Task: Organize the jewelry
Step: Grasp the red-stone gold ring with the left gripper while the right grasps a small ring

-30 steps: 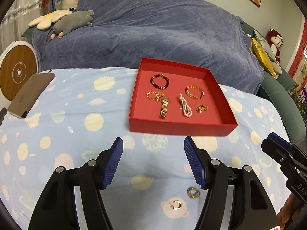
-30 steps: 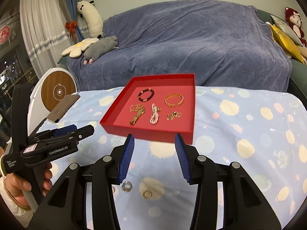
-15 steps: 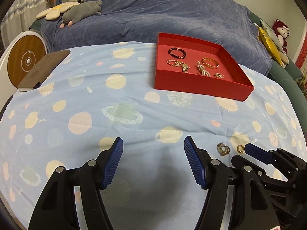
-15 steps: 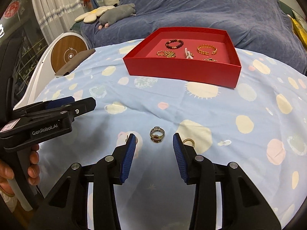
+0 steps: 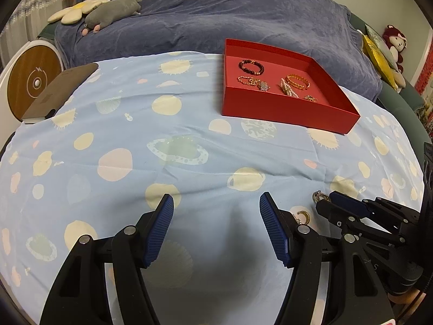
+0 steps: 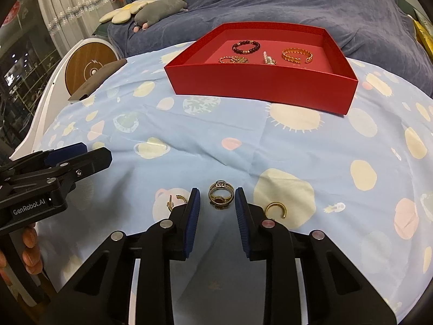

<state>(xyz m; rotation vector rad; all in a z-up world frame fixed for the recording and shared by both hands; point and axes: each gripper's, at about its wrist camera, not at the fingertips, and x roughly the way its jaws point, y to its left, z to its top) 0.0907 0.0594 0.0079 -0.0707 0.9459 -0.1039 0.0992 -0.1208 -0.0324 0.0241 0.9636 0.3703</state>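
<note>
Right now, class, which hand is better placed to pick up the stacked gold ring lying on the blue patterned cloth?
The right. The right gripper straddles the stacked gold ring, its jaws just closing, not yet pressing it. The left gripper hangs wide open over bare blue patterned cloth, off to the ring's side.

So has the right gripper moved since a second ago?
Yes. The right gripper has come down toward the cloth, away from the red box, and its jaws have just been closing around the stacked ring, not yet pressing it.

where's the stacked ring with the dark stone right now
In the right wrist view the stacked ring lies on the blue cloth between the right gripper fingers, which have just been closing; small gold hoops sit either side.
</note>
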